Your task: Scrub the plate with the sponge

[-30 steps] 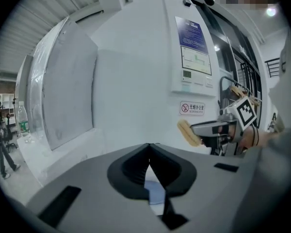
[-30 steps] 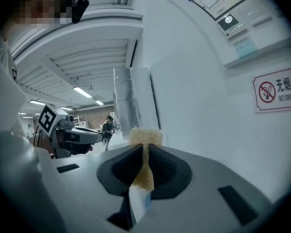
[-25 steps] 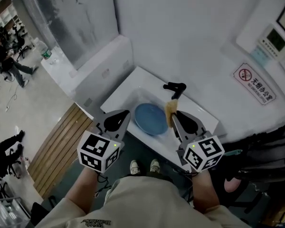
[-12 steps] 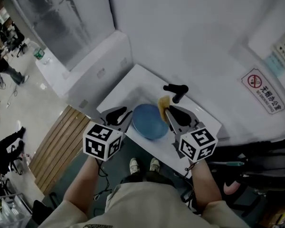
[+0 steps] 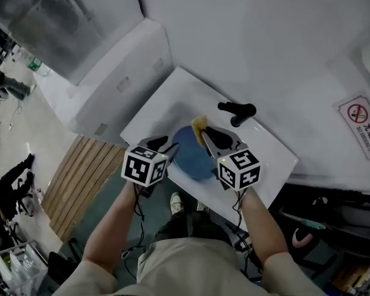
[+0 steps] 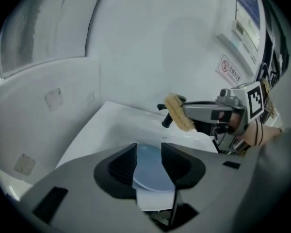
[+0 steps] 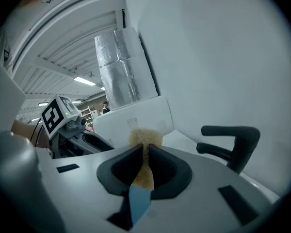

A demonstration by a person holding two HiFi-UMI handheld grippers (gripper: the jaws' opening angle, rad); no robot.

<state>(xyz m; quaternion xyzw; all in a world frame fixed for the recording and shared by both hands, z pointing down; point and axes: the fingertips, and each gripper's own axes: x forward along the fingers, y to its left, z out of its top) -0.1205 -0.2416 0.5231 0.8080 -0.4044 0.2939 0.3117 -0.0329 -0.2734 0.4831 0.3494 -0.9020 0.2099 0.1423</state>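
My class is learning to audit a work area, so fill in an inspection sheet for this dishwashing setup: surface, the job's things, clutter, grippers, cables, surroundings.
Surface: white sink with a black faucet at the back.
Job's things: blue plate lies in the sink; yellow sponge is held above the plate's far edge.
Clutter: nothing seen.
Grippers: left gripper is at the plate's left rim, jaws opening, plate showing in the gap, pads not pressing it; right gripper is shut on the sponge.
Cables: a black cable hangs below the left gripper.
Surroundings: white wall with a no-smoking sign; wood slats to the left; people far left.
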